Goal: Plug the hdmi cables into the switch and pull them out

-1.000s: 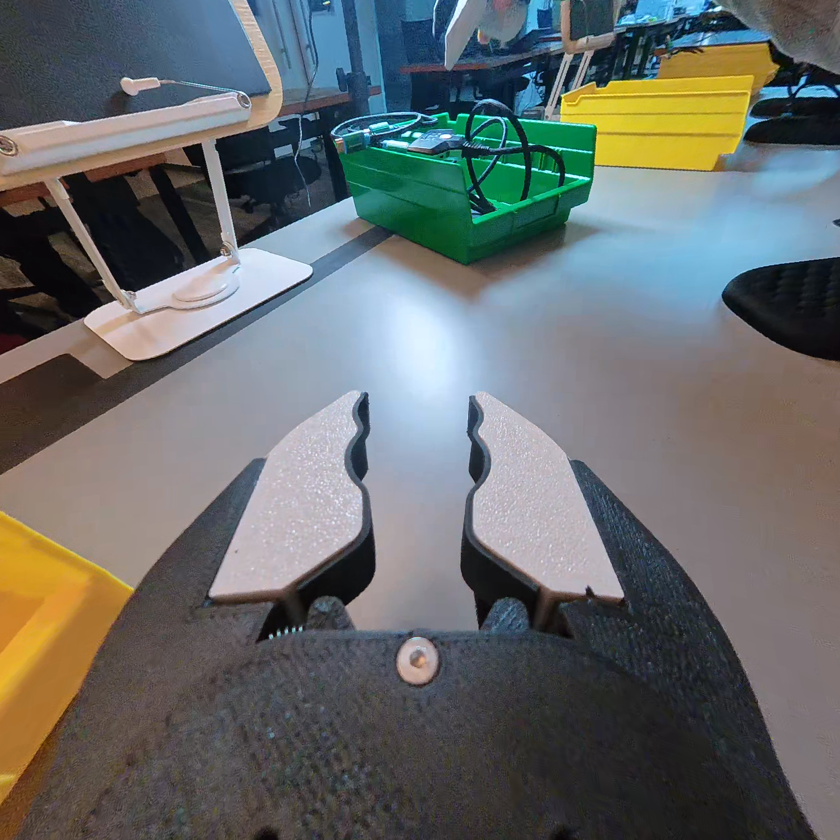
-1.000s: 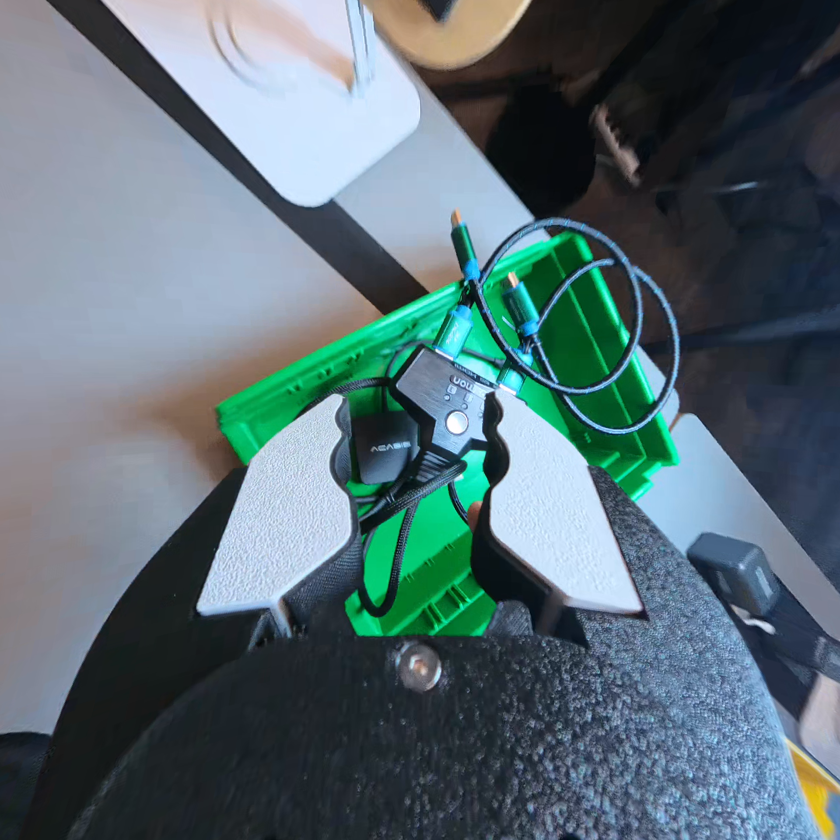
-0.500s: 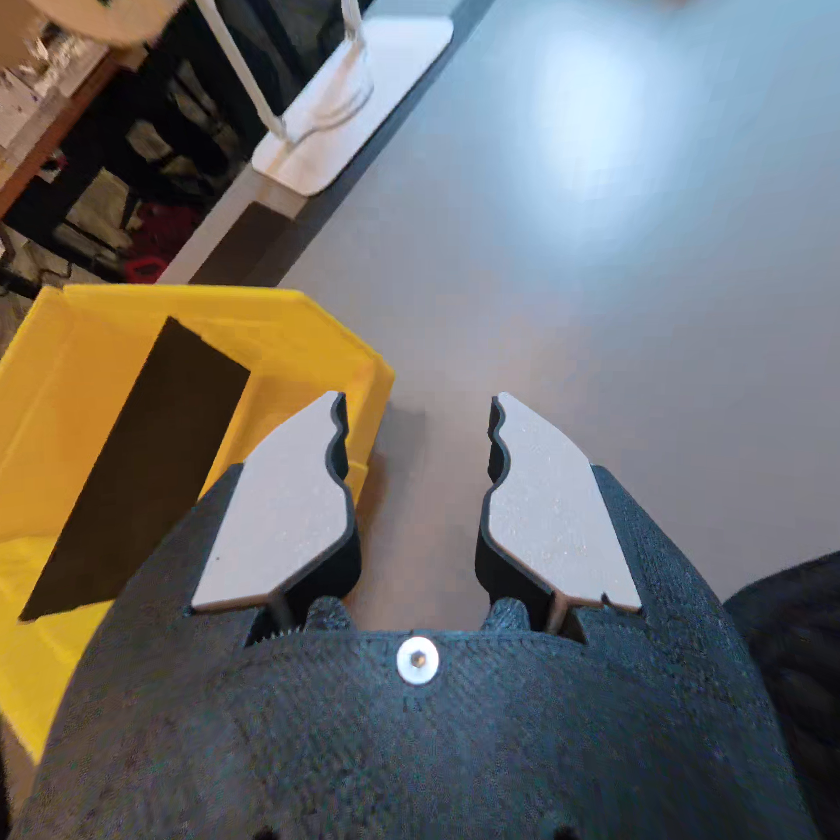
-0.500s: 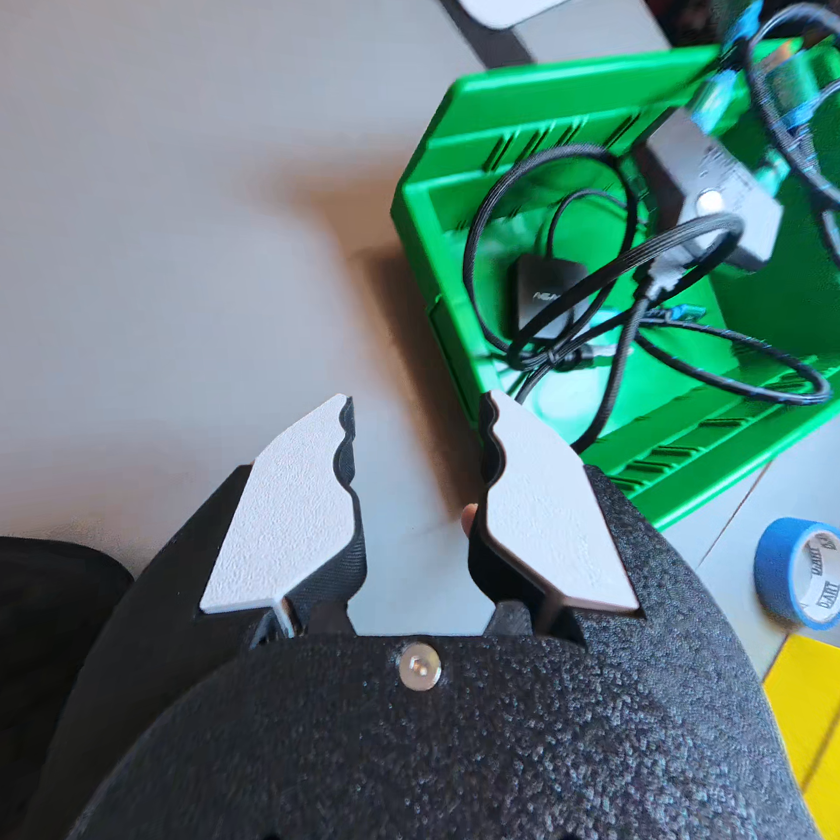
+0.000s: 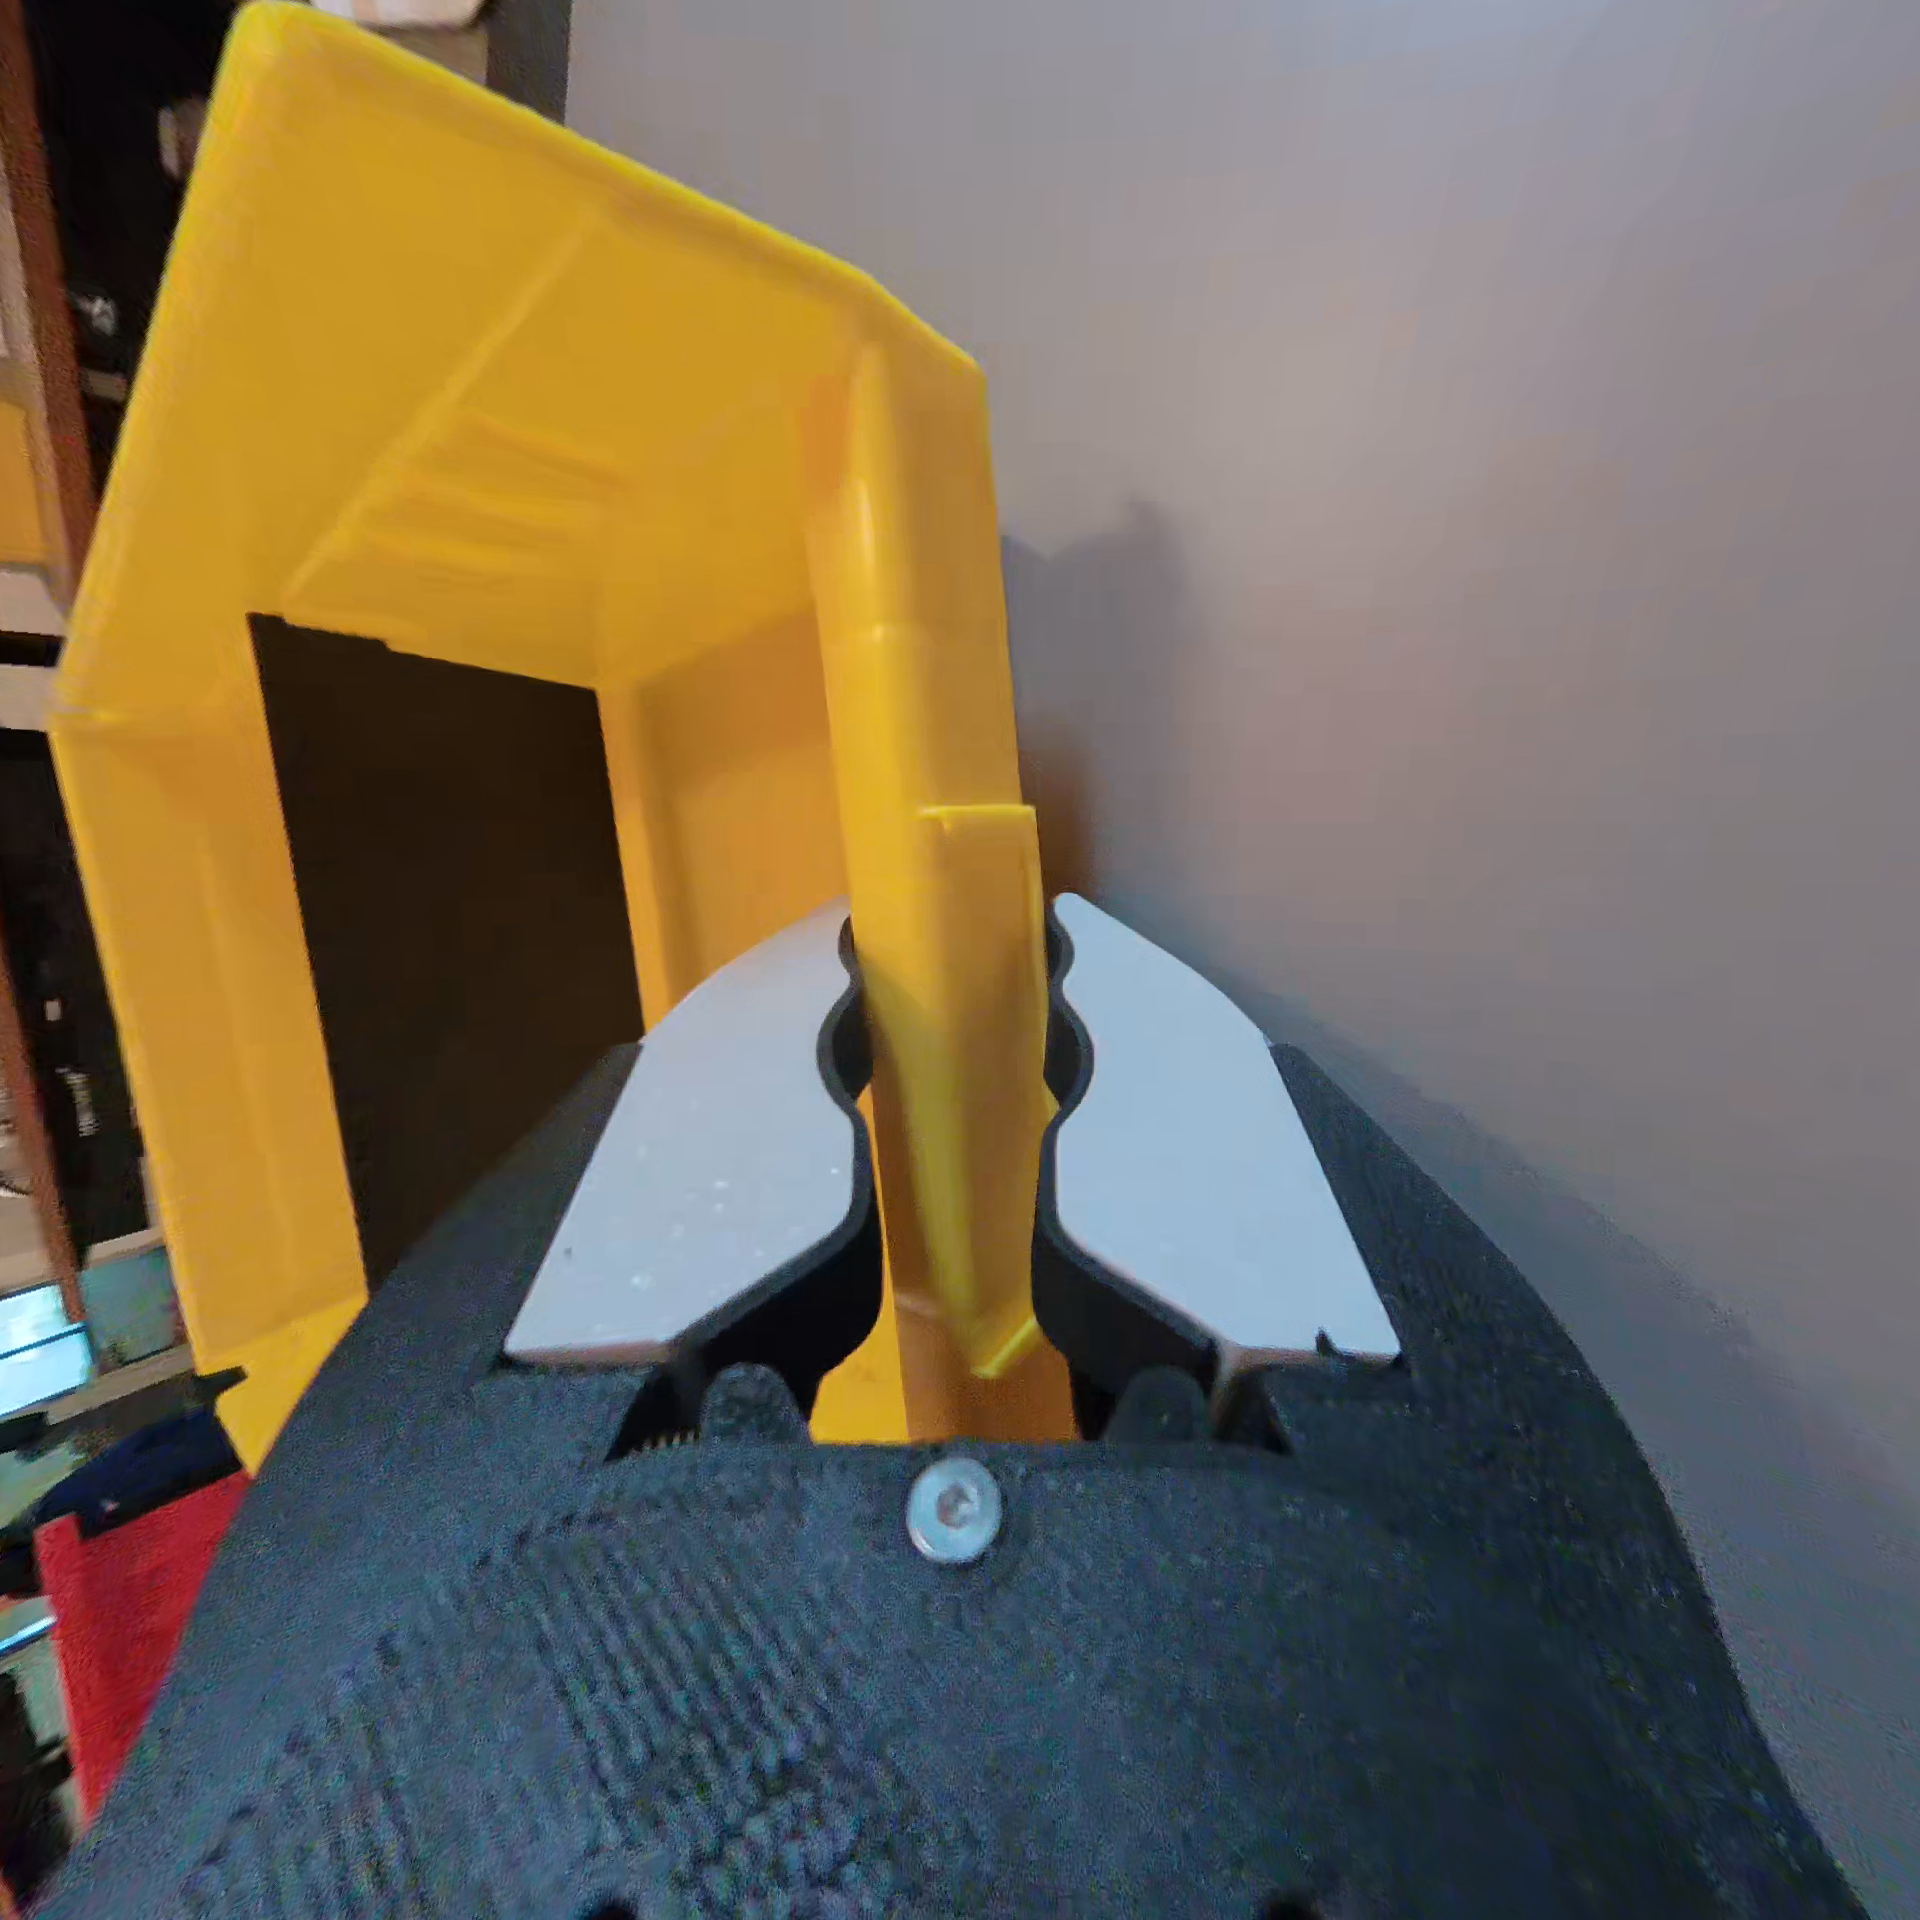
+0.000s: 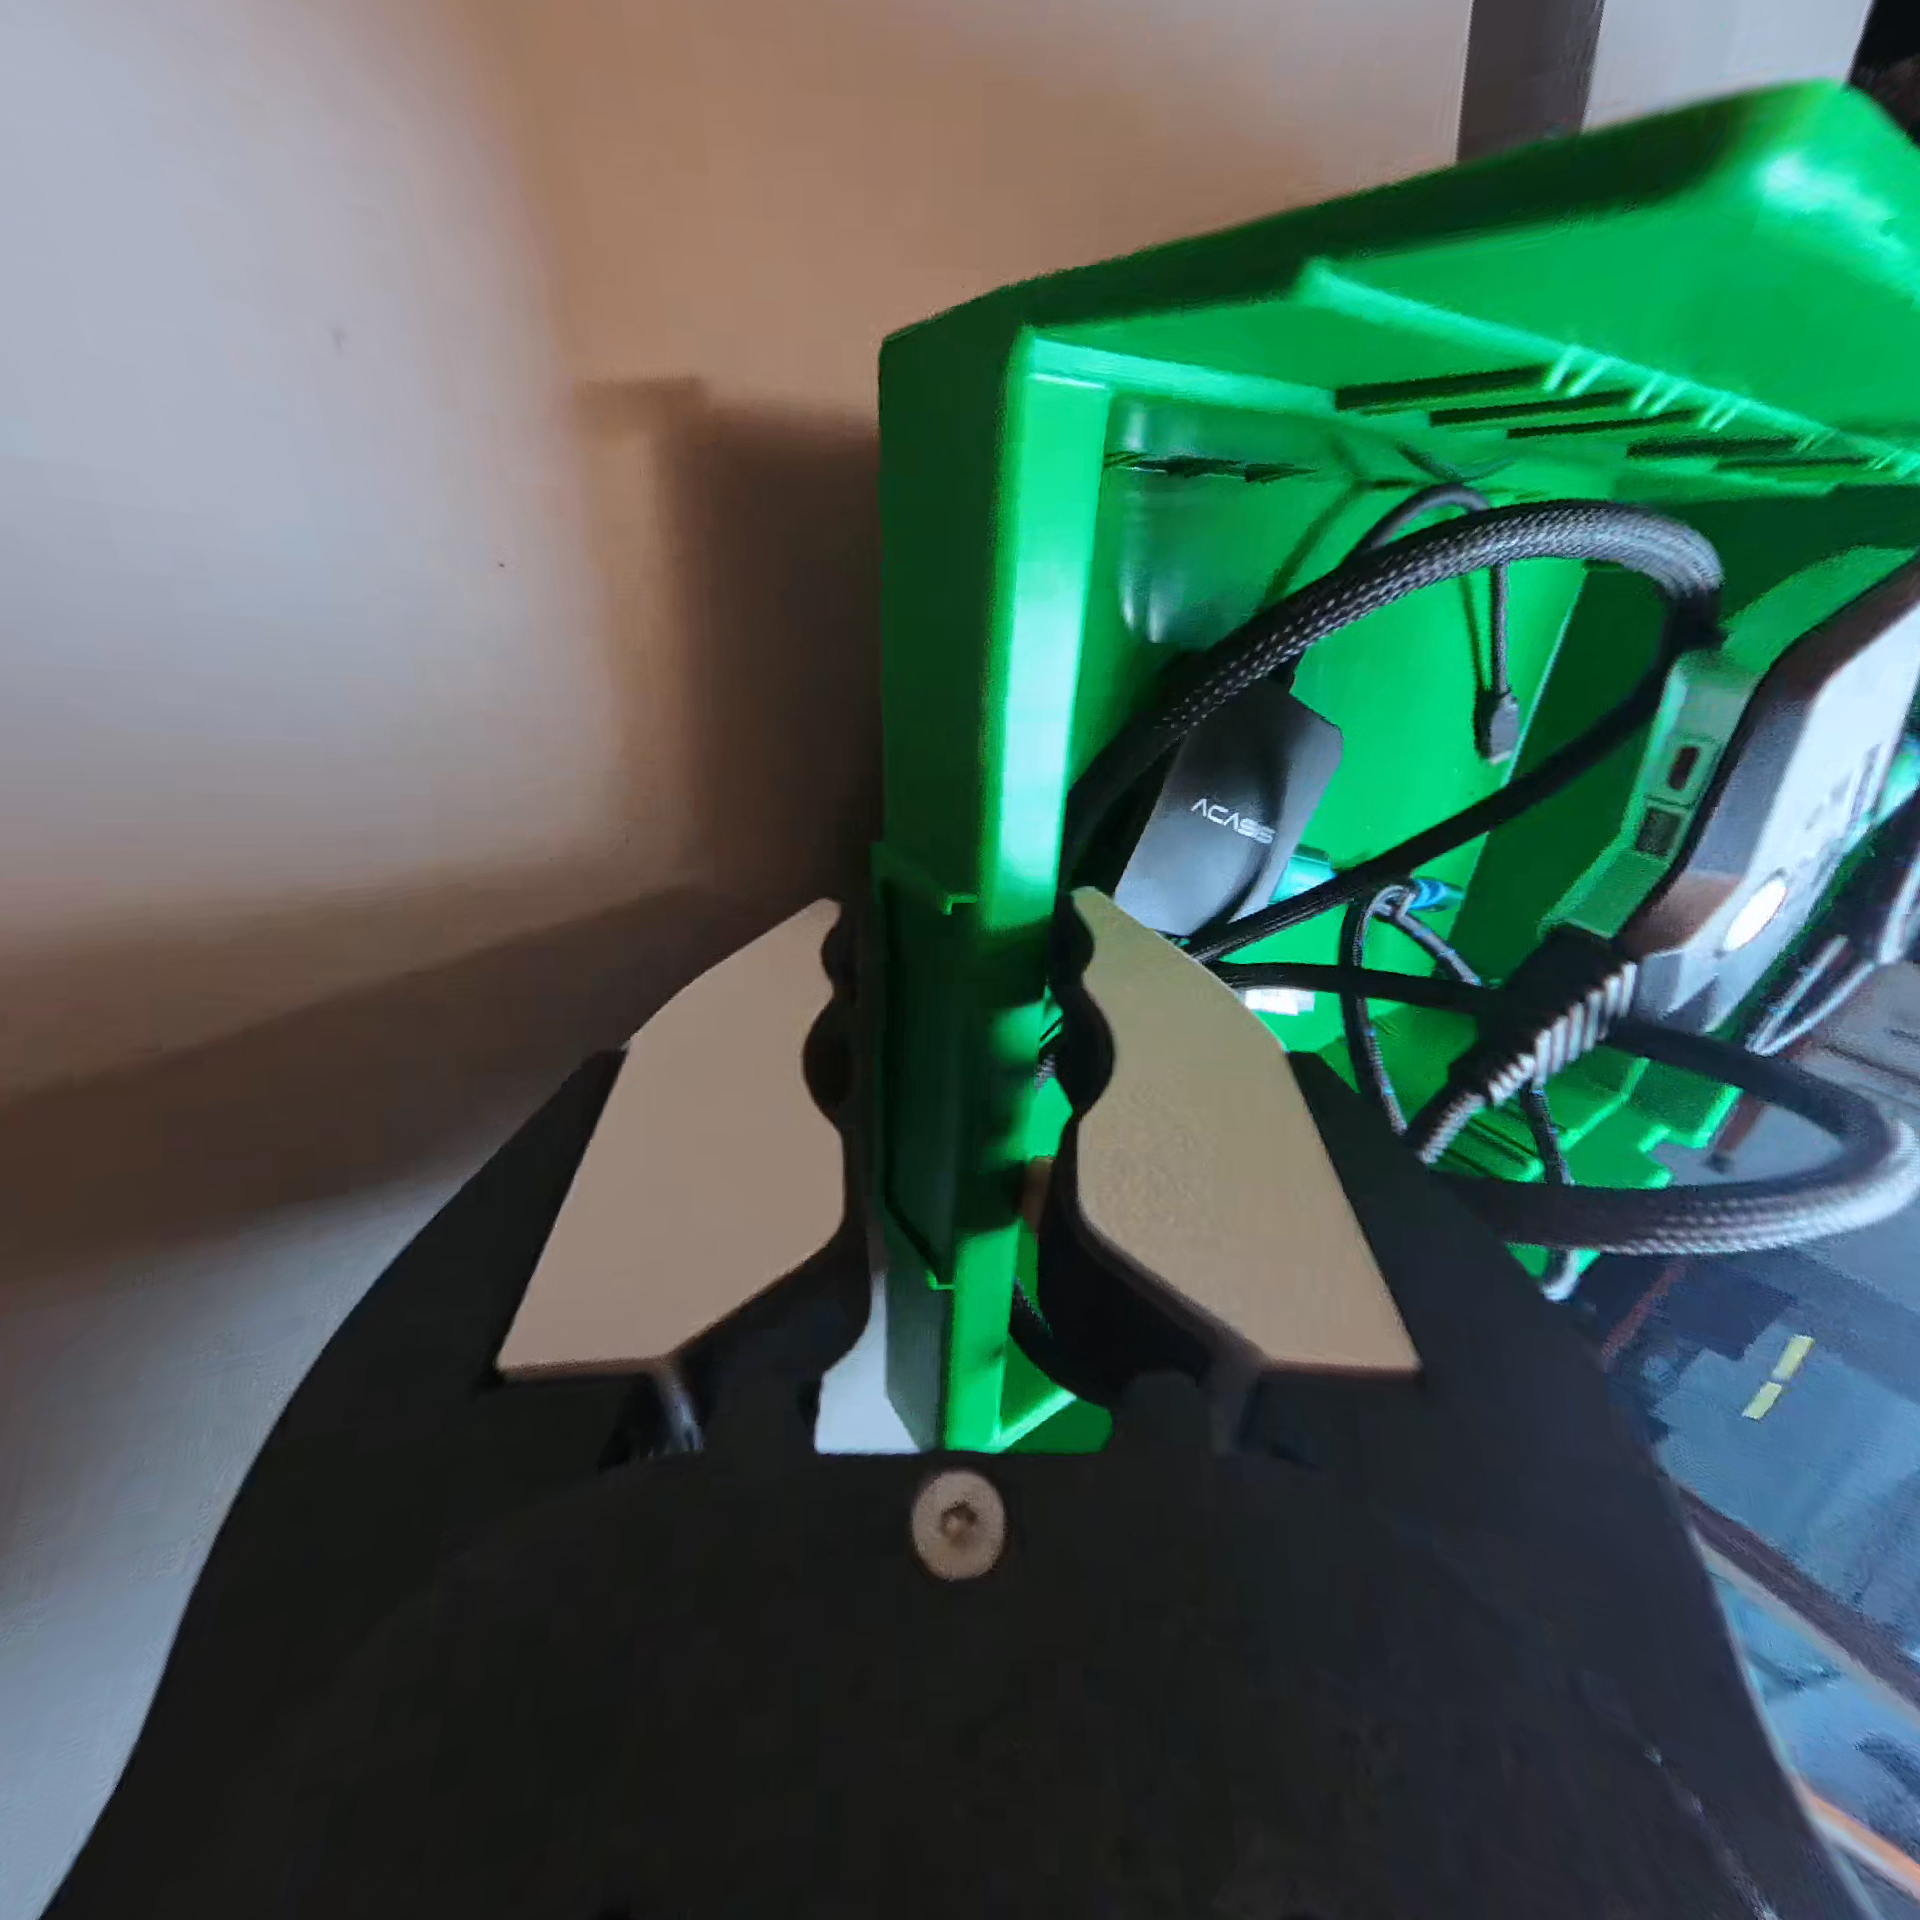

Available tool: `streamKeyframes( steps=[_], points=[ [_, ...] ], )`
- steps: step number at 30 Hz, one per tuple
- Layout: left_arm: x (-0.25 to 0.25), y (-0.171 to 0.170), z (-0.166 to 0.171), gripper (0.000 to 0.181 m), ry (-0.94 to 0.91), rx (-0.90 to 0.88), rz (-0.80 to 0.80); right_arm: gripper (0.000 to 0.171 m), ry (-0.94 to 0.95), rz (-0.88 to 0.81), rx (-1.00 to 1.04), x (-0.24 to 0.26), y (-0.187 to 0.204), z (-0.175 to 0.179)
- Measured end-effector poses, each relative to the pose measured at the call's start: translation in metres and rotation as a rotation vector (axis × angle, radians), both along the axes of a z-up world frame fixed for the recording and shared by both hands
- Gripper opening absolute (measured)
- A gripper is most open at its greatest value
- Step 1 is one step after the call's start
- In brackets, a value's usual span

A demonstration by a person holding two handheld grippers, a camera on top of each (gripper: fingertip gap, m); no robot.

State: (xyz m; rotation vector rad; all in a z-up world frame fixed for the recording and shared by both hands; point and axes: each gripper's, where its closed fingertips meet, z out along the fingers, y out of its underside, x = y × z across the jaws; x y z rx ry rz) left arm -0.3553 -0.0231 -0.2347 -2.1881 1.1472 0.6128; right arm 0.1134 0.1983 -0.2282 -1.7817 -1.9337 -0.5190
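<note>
My left gripper (image 5: 951,935) is shut on the right side wall of a yellow bin (image 5: 520,364), one finger inside and one outside. A black flat sheet (image 5: 436,935) lies in that bin. My right gripper (image 6: 956,920) is shut on the left side wall of a green bin (image 6: 1558,260). Inside the green bin lie the black HDMI switch (image 6: 1787,790) with a silver button, a small black box (image 6: 1226,821) and coils of black braided cable (image 6: 1455,551). A teal plug end (image 6: 1311,871) shows under the small box. Neither gripper touches the switch or the cables.
Both bins sit on a grey table (image 5: 1455,520), which also shows in the right wrist view (image 6: 312,520). The table edge and floor lie to the left of the yellow bin, with red cloth (image 5: 125,1621) below. A dark post (image 6: 1527,62) stands behind the green bin. My right fingertips sit around 50 cm from my left ones.
Both grippers were open over the table beside the bins. The left has come down over the yellow bin's wall and the right over the green bin's wall, and both have closed on them.
</note>
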Motion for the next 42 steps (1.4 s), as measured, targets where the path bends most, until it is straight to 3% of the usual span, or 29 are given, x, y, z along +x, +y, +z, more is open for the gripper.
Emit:
streamKeyframes(
  steps=[8, 15, 18, 20, 22, 24, 27, 29, 32, 36, 37, 39, 42],
  points=[
    [0.114, 0.0, 0.003, 0.03, 0.004, 0.016, -0.329, 0.035, -0.116, 0.143, 0.141, 0.0, -0.023, 0.003],
    [0.203, 0.027, 0.011, 0.034, 0.041, 0.112, -0.513, 0.036, -0.078, 0.262, 0.17, -0.008, -0.107, 0.005],
    [0.224, 0.037, 0.018, 0.046, 0.046, 0.143, -0.506, 0.035, -0.012, 0.33, 0.169, -0.02, -0.164, 0.007],
    [0.253, 0.024, 0.035, 0.044, -0.138, 0.147, -0.525, 0.031, 0.143, 0.388, 0.108, -0.033, -0.217, 0.018],
    [0.293, -0.001, 0.062, 0.042, -0.485, 0.118, -0.521, 0.033, 0.456, 0.394, -0.017, -0.043, -0.27, 0.053],
    [0.326, -0.029, 0.083, 0.045, -0.807, 0.038, -0.471, 0.037, 0.812, 0.296, -0.203, -0.033, -0.302, 0.099],
    [0.351, -0.052, 0.086, 0.053, -0.999, 0.004, -0.362, 0.039, 1.201, 0.004, -0.186, 0.031, -0.279, 0.138],
    [0.361, -0.049, 0.078, 0.059, -1.052, 0.036, -0.255, 0.044, 1.24, -0.207, -0.05, 0.083, -0.243, 0.119],
    [0.376, -0.035, 0.069, 0.066, -1.162, 0.076, -0.072, 0.062, 1.282, -0.412, -0.187, 0.103, -0.215, 0.073],
    [0.38, -0.014, 0.051, 0.058, -1.156, 0.167, 0.007, 0.04, 1.285, -0.434, -0.262, 0.088, -0.189, 0.049],
    [0.382, -0.013, 0.052, 0.047, -1.177, 0.172, 0.007, 0.032, 1.284, -0.397, -0.291, 0.079, -0.19, 0.051],
    [0.379, -0.008, 0.052, 0.036, -1.09, 0.219, -0.001, 0.018, 1.217, -0.373, -0.204, 0.075, -0.181, 0.052],
    [0.378, -0.007, 0.053, 0.033, -0.913, 0.261, -0.056, 0.013, 1.08, -0.321, -0.001, 0.075, -0.175, 0.054]
  ],
)
